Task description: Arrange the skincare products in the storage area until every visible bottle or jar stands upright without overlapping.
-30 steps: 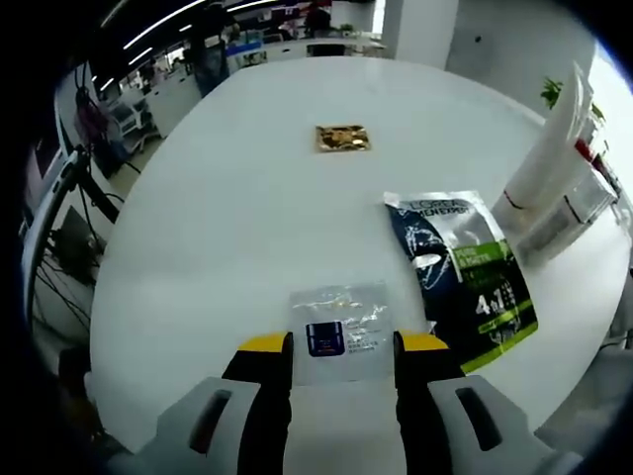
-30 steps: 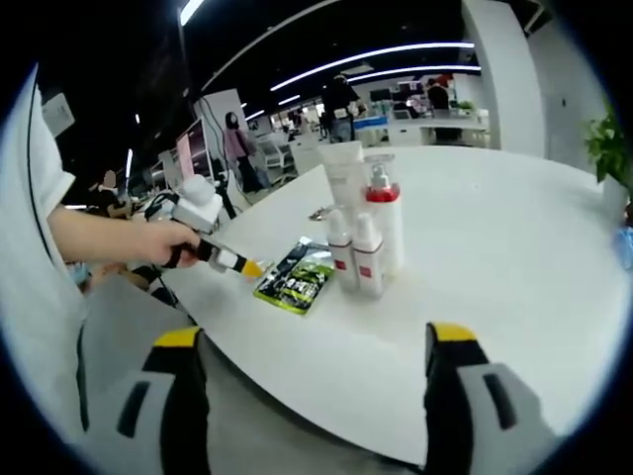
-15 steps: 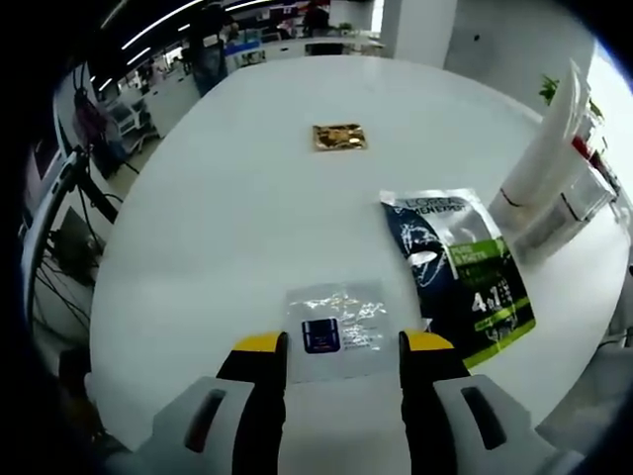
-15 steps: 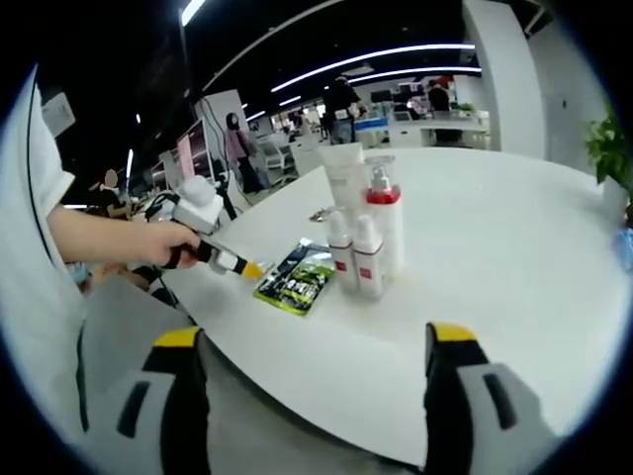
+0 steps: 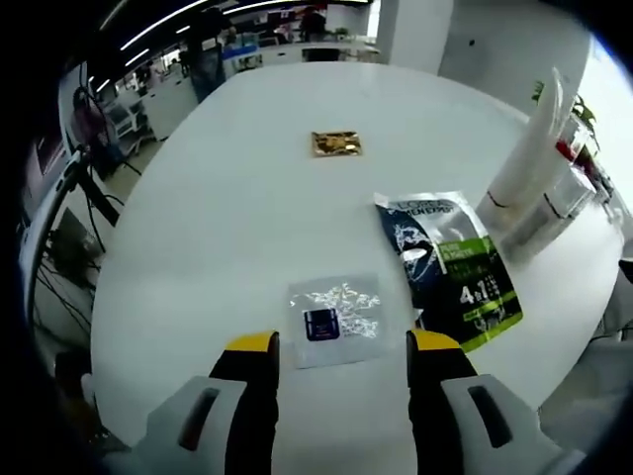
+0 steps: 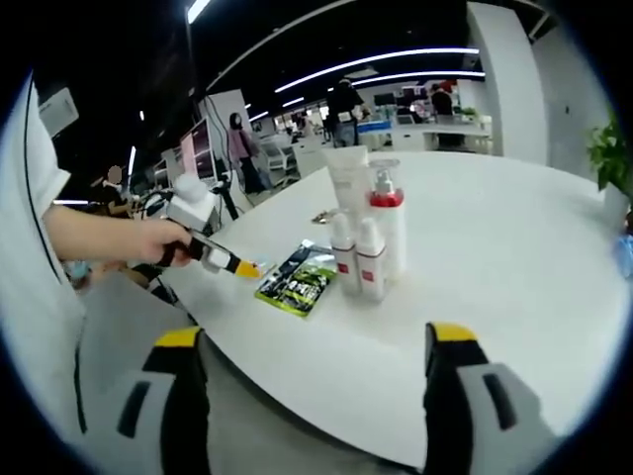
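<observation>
Bottles (image 6: 366, 242): standing upright together on the table (image 6: 514, 257), well beyond the right gripper (image 6: 312, 346)'s wide jaws.
Clear packet (image 5: 333, 319): lying just ahead of the left gripper (image 5: 341, 346)'s wide jaws, now clear of the tips.

On the round white table (image 5: 227, 198), the left gripper (image 5: 342, 348) hangs with yellow-tipped jaws apart just short of a flat clear sachet (image 5: 334, 319), beside a dark green-labelled pouch (image 5: 447, 265) and a small gold packet (image 5: 336, 143).

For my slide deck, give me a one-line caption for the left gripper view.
Open left gripper hovers over a clear sachet beside a dark-green sachet on the white table.
</observation>
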